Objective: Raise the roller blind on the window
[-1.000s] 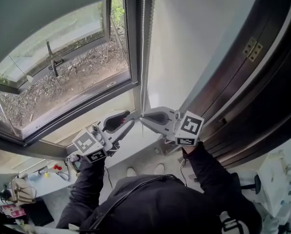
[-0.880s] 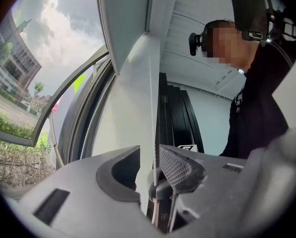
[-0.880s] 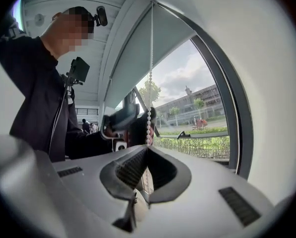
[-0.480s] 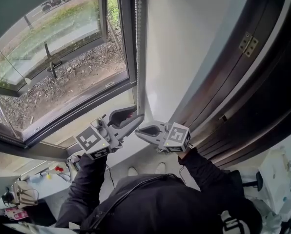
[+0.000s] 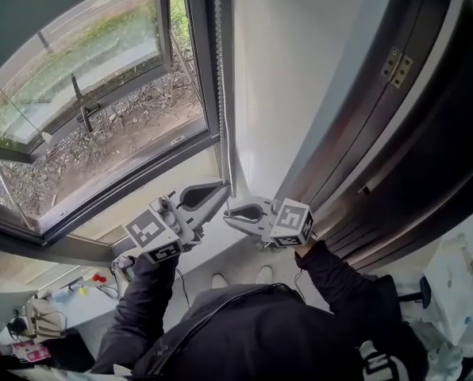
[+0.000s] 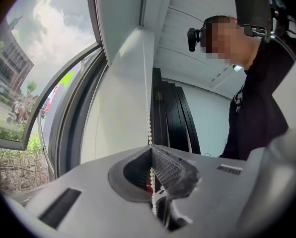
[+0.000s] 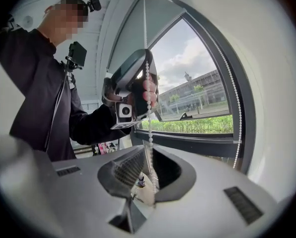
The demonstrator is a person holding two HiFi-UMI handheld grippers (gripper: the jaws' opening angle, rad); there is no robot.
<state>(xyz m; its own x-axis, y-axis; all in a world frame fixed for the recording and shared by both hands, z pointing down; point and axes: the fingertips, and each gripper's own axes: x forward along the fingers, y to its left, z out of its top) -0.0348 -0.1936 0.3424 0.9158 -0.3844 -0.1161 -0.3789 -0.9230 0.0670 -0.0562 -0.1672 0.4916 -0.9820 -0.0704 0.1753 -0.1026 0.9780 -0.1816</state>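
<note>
A white bead chain hangs down the right side of the window frame. The grey roller blind covers only the window's top left corner. My left gripper has just been closing and is now shut on the chain, which runs down between its pads. Just below it, my right gripper is shut on the same chain, which passes between its jaws. The right gripper view also shows the left gripper pinching the chain higher up.
A white wall stands right of the window, and beyond it is a dark wooden door with a brass hinge. The chain's second strand hangs along the frame. The window handle is at the left. A cluttered desk lies below left.
The right gripper came down with the chain and the blind's lower edge rose. The left gripper moved up to the chain with open jaws, then shut on it.
</note>
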